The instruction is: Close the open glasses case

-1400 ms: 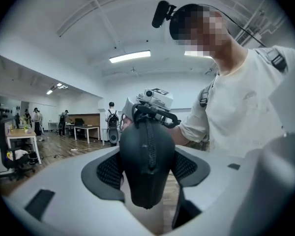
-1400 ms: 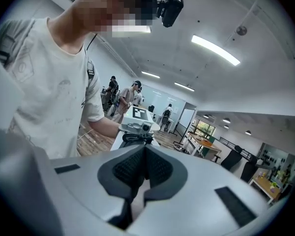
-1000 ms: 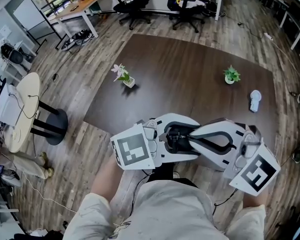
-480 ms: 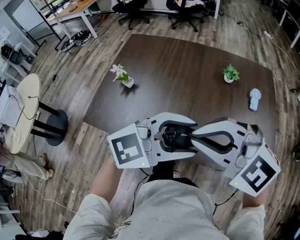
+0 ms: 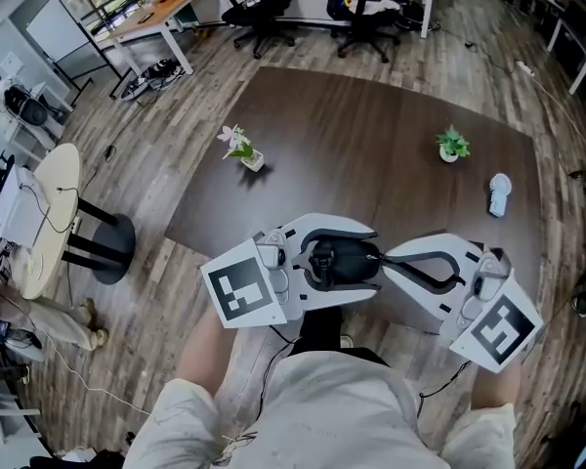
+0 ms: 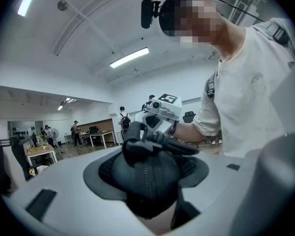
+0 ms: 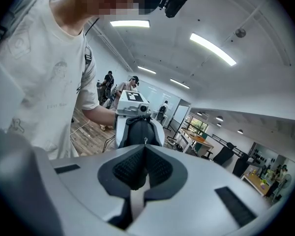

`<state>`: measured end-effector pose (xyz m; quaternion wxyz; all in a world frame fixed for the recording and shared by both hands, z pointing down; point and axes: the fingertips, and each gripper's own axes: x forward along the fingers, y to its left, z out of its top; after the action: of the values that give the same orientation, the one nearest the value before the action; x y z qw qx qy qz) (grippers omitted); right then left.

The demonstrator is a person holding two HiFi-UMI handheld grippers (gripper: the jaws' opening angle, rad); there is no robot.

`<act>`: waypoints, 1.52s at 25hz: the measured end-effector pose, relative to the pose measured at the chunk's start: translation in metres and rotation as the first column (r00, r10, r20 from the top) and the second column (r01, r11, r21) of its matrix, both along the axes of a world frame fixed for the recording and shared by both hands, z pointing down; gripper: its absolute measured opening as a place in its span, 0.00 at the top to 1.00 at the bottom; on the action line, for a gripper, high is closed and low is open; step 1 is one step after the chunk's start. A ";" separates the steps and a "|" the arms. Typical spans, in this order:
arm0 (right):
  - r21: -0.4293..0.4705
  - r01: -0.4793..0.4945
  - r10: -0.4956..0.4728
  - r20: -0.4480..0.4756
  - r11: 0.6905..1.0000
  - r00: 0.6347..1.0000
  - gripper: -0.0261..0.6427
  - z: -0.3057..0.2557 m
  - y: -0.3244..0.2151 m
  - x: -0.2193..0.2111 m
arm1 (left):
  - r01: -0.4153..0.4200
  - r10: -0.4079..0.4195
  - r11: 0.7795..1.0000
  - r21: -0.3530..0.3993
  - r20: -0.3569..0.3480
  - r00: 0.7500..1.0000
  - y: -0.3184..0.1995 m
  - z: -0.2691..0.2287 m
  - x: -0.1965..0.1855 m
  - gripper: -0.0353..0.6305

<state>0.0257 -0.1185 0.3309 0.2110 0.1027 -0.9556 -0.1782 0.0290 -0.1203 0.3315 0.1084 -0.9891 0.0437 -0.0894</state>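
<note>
The black zippered glasses case (image 5: 342,262) sits between the jaws of my left gripper (image 5: 366,262), which is shut on it and holds it in the air over the near edge of the table. In the left gripper view the case (image 6: 147,186) fills the gap between the pads, its zipper line facing the camera. My right gripper (image 5: 383,255) is shut, and its tips (image 6: 133,140) rest on top of the case at the zipper. In the right gripper view the shut pads (image 7: 142,168) point at the case (image 7: 137,132). Whether they pinch the zipper pull I cannot tell.
A dark brown table (image 5: 371,145) lies ahead with two small potted plants (image 5: 241,149) (image 5: 451,147) and a white object (image 5: 498,195) near its right edge. A round white side table (image 5: 54,213) stands at the left. Desks and office chairs (image 5: 264,13) are beyond.
The left gripper with the case has tilted a little and drifted slightly left in the head view. Both grips look the same.
</note>
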 end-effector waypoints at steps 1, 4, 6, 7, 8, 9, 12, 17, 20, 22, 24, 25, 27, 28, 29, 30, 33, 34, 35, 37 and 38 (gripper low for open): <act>0.002 -0.008 0.008 -0.014 1.000 1.000 0.96 0.003 -0.002 0.001 | 0.003 -0.003 1.000 0.007 -0.001 1.000 -0.001 -0.001 -0.001 0.56; -0.004 -0.029 0.029 -0.039 1.000 0.999 0.96 0.012 -0.005 0.003 | 0.014 -0.013 1.000 0.011 -0.016 1.000 -0.002 -0.005 -0.006 0.56; -0.020 -0.037 0.036 -0.037 0.999 0.999 0.96 0.016 -0.006 0.004 | 0.018 -0.018 1.000 0.016 -0.016 1.000 -0.002 -0.006 -0.007 0.56; -0.027 -0.040 0.039 -0.030 0.999 0.999 0.96 0.017 -0.006 0.004 | 0.018 -0.018 1.000 0.019 -0.017 1.000 -0.002 -0.006 -0.007 0.56; -0.032 -0.044 0.044 -0.024 0.999 0.999 0.96 0.019 -0.007 0.003 | 0.018 -0.017 1.000 0.017 -0.028 0.999 -0.002 -0.007 -0.008 0.56; -0.031 -0.052 0.051 -0.029 0.998 0.998 0.96 0.022 -0.009 0.004 | 0.020 -0.020 1.000 0.004 -0.054 0.998 -0.002 -0.010 -0.010 0.56; 0.002 -0.080 0.080 -0.082 0.997 0.993 0.96 0.038 -0.017 0.006 | 0.033 -0.043 0.998 -0.061 -0.173 0.984 -0.004 -0.027 -0.022 0.56; -0.053 -0.102 0.099 -0.050 0.993 0.994 0.96 0.059 -0.027 0.005 | 0.035 -0.051 0.997 -0.066 -0.267 0.962 -0.006 -0.054 -0.044 0.56; -0.072 -0.099 0.100 0.006 0.992 0.995 0.96 0.062 -0.032 0.000 | 0.048 -0.062 0.997 -0.056 -0.275 0.959 -0.009 -0.057 -0.048 0.56; -0.056 -0.105 0.107 0.024 0.993 0.994 0.96 0.060 -0.034 0.001 | 0.067 -0.077 0.997 -0.050 -0.259 0.963 -0.010 -0.053 -0.049 0.56; -0.033 -0.124 0.125 0.019 0.992 0.992 0.96 0.057 -0.036 0.005 | 0.087 -0.092 0.996 -0.031 -0.226 0.970 -0.011 -0.049 -0.047 0.55; -0.019 -0.135 0.136 0.016 0.991 0.991 0.96 0.055 -0.038 0.007 | 0.098 -0.100 0.995 -0.018 -0.203 0.974 -0.011 -0.047 -0.046 0.55; 0.009 -0.150 0.150 0.028 0.989 0.988 0.96 0.050 -0.043 0.012 | 0.122 -0.119 0.993 0.003 -0.160 0.980 -0.014 -0.040 -0.045 0.54; 0.022 -0.156 0.155 0.040 0.988 0.987 0.96 0.047 -0.045 0.015 | 0.133 -0.130 0.991 0.012 -0.142 0.981 -0.016 -0.036 -0.045 0.54; 0.035 -0.163 0.161 0.049 0.986 0.986 0.96 0.043 -0.047 0.018 | 0.144 -0.140 0.989 0.021 -0.123 0.982 -0.018 -0.032 -0.045 0.53; 0.051 -0.171 0.169 0.050 0.984 0.984 0.96 0.040 -0.049 0.021 | 0.159 -0.155 0.987 0.035 -0.097 0.983 -0.021 -0.026 -0.045 0.52; 0.097 -0.196 0.193 0.044 0.976 0.980 0.96 0.030 -0.055 0.028 | 0.224 -0.227 0.970 0.094 0.024 0.974 -0.035 -0.003 -0.046 0.51; 0.107 -0.202 0.197 0.054 0.974 0.979 0.96 0.025 -0.055 0.030 | 0.238 -0.246 0.965 0.110 0.065 0.967 -0.038 0.006 -0.046 0.51; 0.108 -0.209 0.201 0.085 0.972 0.976 0.96 0.018 -0.055 0.030 | 0.244 -0.257 0.962 0.126 0.098 0.962 -0.040 0.014 -0.045 0.50; 0.100 -0.230 0.211 0.170 0.968 0.962 0.96 0.002 -0.053 0.027 | 0.243 -0.263 0.958 0.151 0.131 0.956 -0.042 0.026 -0.043 0.47; 0.102 -0.240 0.219 0.187 0.965 0.958 0.96 -0.003 -0.052 0.027 | 0.244 -0.266 0.957 0.156 0.139 0.954 -0.042 0.029 -0.043 0.45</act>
<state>0.0523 -0.1706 0.3281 0.1392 0.2411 -0.9391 -0.2016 -0.0144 -0.1622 0.3603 0.1670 -0.9550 0.1688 -0.1778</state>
